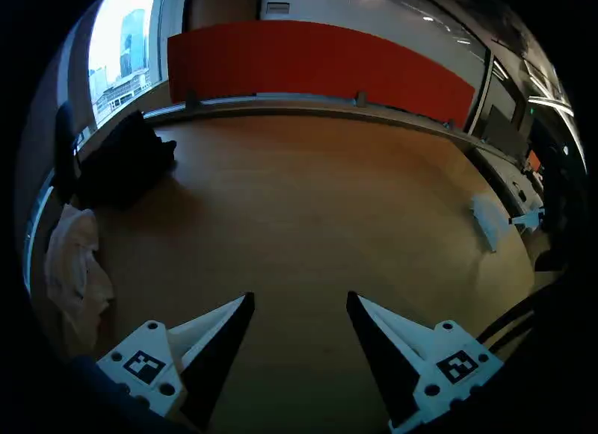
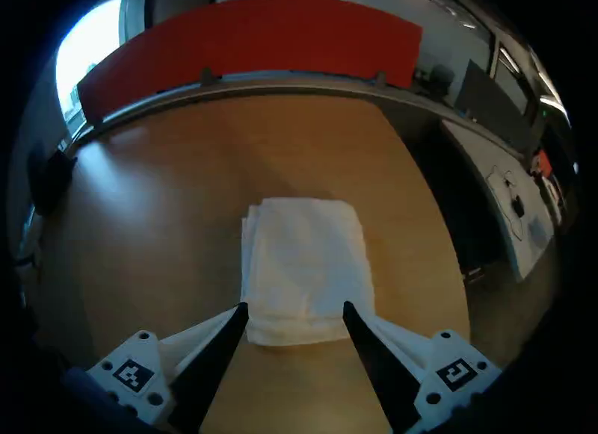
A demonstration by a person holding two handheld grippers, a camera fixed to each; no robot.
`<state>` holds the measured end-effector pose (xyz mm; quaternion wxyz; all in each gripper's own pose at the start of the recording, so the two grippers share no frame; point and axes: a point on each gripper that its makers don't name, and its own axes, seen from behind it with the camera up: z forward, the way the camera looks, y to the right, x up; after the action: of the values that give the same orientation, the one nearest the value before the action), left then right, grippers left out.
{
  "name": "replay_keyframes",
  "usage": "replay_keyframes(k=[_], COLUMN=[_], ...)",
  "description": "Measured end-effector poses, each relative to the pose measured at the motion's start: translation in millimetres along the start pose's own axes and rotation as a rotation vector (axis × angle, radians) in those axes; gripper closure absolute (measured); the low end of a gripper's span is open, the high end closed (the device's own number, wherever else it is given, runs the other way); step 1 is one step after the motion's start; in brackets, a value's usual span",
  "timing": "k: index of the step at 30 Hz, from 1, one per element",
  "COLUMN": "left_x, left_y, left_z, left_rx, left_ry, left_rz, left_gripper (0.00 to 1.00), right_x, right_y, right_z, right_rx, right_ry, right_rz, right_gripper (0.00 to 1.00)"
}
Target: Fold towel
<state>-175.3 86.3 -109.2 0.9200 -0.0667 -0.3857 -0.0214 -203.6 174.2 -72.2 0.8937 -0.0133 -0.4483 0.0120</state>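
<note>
- Left gripper view: left tool (image 1: pixel 300 296) has its fingers spread wide with nothing between them. It hovers over bare wooden counter (image 1: pixel 314 187).
- It looks parked off to one side, probably to leave the work area free for the other hand.
- A pale flat shape at the far right of the counter is likely the towel (image 1: pixel 487 221). It is too small to confirm, and well apart from this tool.
- A dark bag (image 1: pixel 123 169) sits far left on the counter, and a crumpled cloth (image 1: pixel 75 273) lies at the left edge. Both are clear of the work zone and seem unrelated to the fold.
- A red partition (image 1: pixel 321 60) runs along the back edge of the counter, with a window (image 1: pixel 123 53) at the upper left.
- Right gripper view: right tool (image 2: pixel 293 305) is also wide open and holds nothing. Its fingertips straddle the near edge of the towel (image 2: pixel 306 255), one on each side.
- I cannot tell whether the tips touch the cloth. Neither finger presses on it.
- The towel lies flat mid-counter as a compact rectangle. Stacked layer edges show along its left side, so it reads as already folded more than once.
- The long axis runs away from the tool and the edges are fairly square.
- Judgement: the fold is done or nearly done. The open fingers suit either a release or a last tidy of the near edge.
- Risk: closing here would bunch the near edge and skew the stack.
</note>
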Motion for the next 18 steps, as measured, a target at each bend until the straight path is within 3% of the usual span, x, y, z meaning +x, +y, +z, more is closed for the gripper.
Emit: replay_keyframes(k=[6, 18], left_x=[10.2, 29.7], left_y=[-4.5, -12.2], left_z=[-0.4, 0.9], left_rx=[0.009, 0.025], left_ry=[0.019, 0.063], left_rz=[-0.013, -0.026], left_gripper=[0.09, 0.09], right_x=[22.2, 61.4], right_y=[-11.3, -26.5], right_z=[-8.4, -30.7], right_rx=[-0.004, -0.026], right_ry=[0.104, 0.287], right_rz=[0.036, 0.029], right_gripper=[0.02, 0.02])
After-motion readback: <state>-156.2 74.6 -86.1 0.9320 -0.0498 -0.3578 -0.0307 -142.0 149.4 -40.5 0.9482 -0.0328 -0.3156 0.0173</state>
